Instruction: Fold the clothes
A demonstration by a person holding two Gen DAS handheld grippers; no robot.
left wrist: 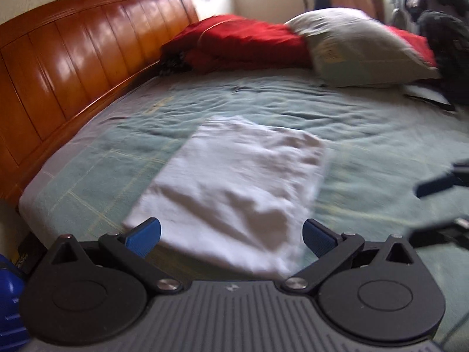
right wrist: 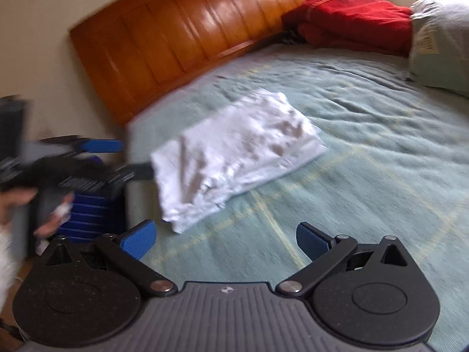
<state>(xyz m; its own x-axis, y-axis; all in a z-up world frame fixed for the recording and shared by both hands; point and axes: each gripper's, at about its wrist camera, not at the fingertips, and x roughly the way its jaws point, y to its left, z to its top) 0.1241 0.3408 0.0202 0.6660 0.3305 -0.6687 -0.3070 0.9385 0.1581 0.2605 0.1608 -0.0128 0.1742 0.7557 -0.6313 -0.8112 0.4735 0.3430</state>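
white garment [left wrist: 231, 187] lies in a folded rectangle on the bed [left wrist: 366, 146], near its edge | left tongs [left wrist: 231, 234] spread, empty, just short of it | right tongs [right wrist: 225, 239] spread, empty, beside it | fits mid-fold or finished | next: check fold

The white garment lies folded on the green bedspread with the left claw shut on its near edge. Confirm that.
Not quite. The white garment lies folded on the green bedspread, but the left claw is open, holding nothing; the left wrist view shows it.
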